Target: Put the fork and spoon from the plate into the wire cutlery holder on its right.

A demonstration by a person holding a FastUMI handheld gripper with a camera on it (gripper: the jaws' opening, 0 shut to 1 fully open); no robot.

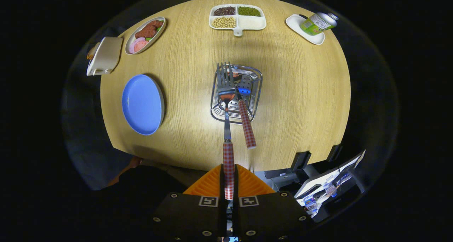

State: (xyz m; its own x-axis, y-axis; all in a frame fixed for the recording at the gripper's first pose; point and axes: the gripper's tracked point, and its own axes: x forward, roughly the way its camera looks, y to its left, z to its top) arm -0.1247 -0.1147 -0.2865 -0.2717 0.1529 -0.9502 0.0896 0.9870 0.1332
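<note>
Far left, a cream lidded box [105, 55] hangs over the counter [300, 104] edge, with an oval dish of sliced meat [145, 34] just to its right. Nearer, the blue plate [142, 104] sits bare, left of the wire cutlery holder [252, 80]. Holder is mid-counter, well apart from the plate. The hand-held gripper [229, 180] is closed on the checked handle of the fork [227, 121], both fingers [211, 185] pressing it; fork tines reach out over the holder's far-left corner. The spoon [244, 118] is already in the holder, bowl down inside, checked handle leaning out over the near rim, just right of the fork shaft. Far centre, a white divided tray [252, 22] holds beans and grains in separate compartments. Far right, a green can [318, 23] lies tilted on a small white tray [296, 24]. Monitors [329, 180] stand off the near-right counter edge.
</note>
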